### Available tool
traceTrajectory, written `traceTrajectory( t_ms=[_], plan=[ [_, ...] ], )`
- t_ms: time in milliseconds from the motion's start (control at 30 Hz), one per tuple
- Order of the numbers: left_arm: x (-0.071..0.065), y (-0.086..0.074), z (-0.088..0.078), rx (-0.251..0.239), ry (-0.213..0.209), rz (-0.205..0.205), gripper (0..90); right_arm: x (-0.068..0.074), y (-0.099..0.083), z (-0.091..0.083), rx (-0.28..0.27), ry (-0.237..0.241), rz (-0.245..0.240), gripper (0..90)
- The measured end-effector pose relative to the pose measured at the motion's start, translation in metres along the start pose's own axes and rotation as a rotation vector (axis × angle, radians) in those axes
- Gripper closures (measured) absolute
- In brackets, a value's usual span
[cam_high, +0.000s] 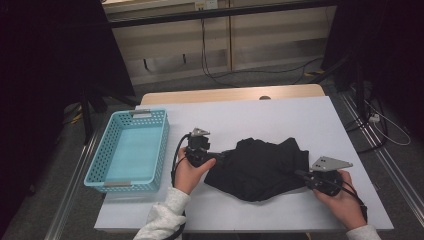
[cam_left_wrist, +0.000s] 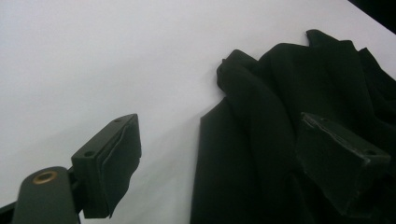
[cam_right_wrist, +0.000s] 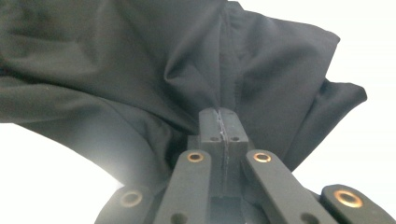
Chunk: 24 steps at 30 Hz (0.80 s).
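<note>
Black cloth (cam_high: 260, 169) lies crumpled on the white table (cam_high: 280, 115), right of the blue basket (cam_high: 131, 150). Right gripper (cam_right_wrist: 224, 122) has its jaws pressed together on a fold at the cloth's right edge. Left gripper (cam_left_wrist: 224, 168) sits at the cloth's left side, jaws wide apart, one over the fabric, gripping nothing

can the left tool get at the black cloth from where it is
Probably yes. The left tool is open, one jaw already over the black cloth and the other over bare table, with nothing between. The right tool is shut on the cloth's far side, well apart.
</note>
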<state>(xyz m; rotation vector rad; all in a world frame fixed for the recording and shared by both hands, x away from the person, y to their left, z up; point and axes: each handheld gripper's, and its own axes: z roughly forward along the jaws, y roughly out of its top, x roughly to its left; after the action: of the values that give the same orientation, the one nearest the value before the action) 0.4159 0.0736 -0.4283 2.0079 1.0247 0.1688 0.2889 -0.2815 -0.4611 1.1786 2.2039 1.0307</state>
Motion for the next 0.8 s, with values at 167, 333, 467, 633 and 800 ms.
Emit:
traceTrajectory(
  t_ms=[167,333,467,633,800],
  plan=[
    [-0.003,0.0,0.01,0.015,-0.016,0.0,14.9,0.007,0.002,0.005,0.009,0.017,-0.004,90.0],
    [-0.006,-0.002,0.029,0.05,-0.019,0.02,14.9,0.009,0.003,0.007,0.003,0.025,-0.008,90.0],
    [-0.005,-0.005,0.044,0.069,-0.036,0.012,17.7,0.01,0.002,0.006,0.001,0.038,-0.016,90.0],
    [-0.01,-0.004,0.05,0.074,-0.075,0.029,36.1,0.012,0.002,0.006,-0.008,0.04,-0.009,86.6],
    [-0.016,-0.004,0.051,0.137,-0.155,0.012,71.8,0.015,0.004,0.008,-0.019,0.037,-0.012,81.4]
  ],
)
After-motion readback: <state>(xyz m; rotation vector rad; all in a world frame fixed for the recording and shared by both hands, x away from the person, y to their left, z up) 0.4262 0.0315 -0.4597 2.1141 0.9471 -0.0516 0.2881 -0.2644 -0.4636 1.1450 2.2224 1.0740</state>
